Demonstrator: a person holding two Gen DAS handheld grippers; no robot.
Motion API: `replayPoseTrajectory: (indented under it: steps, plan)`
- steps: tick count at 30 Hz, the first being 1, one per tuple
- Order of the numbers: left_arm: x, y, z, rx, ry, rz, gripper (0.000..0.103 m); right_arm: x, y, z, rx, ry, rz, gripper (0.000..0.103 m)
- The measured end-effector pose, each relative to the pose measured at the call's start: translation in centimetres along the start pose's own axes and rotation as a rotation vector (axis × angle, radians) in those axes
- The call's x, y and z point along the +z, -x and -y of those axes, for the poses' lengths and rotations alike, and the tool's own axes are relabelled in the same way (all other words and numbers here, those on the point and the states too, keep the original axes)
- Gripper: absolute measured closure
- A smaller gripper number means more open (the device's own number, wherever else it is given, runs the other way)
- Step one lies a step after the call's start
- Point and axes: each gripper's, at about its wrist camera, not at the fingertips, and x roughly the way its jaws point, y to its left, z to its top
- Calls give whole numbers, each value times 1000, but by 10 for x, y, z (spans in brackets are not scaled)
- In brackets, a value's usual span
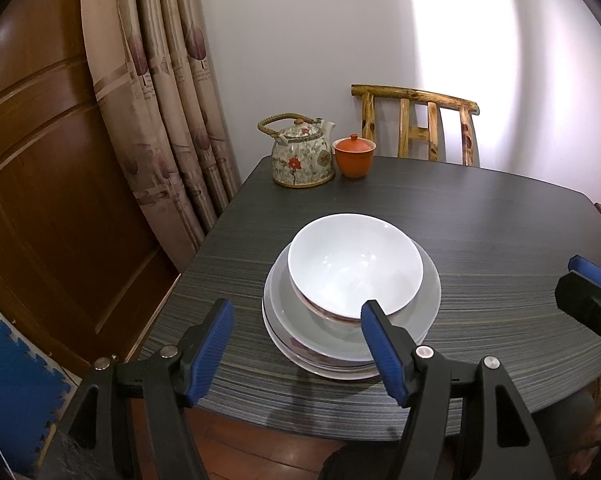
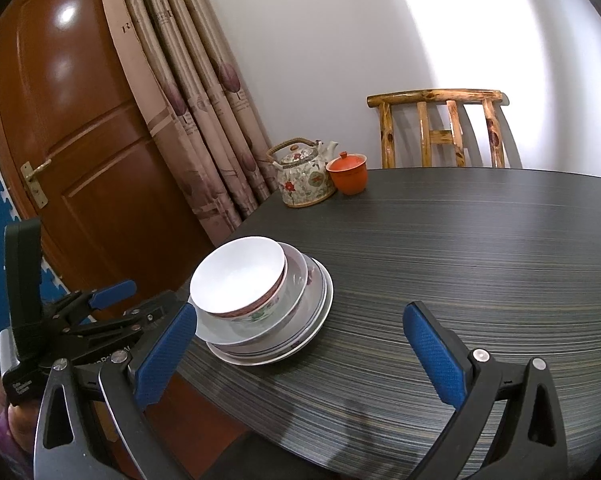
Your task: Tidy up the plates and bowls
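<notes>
Near the table's (image 1: 480, 216) front-left edge: white bowl (image 1: 354, 266) nests on stacked plates (image 1: 284, 304), largest lowest for stability. Left gripper (image 1: 296, 344) and right gripper (image 2: 300, 356) both spread, empty, hovering short of stack. Plate count unclear, probably three.

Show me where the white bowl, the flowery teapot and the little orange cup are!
white bowl (image 1: 354, 266), left wrist view, on its inside bottom.
flowery teapot (image 1: 300, 160), left wrist view, on its painted belly.
little orange cup (image 2: 347, 179), right wrist view, on its outer side below the lid.
</notes>
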Motion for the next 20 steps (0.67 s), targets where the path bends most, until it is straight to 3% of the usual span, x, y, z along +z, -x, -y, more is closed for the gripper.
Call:
replayPoseTrajectory:
  steps: [11,17,20]
  plan:
    - [0,-2,-12,12,41,30,34,-1,-1,25,-30,-35,-8,0]
    - [-1,-6,-16,14,55,-6,34,3,5,113,-213,-107,10,0]
    - [-1,-6,-11,38,33,-25,34,-1,4,170,-337,-147,-39,0]
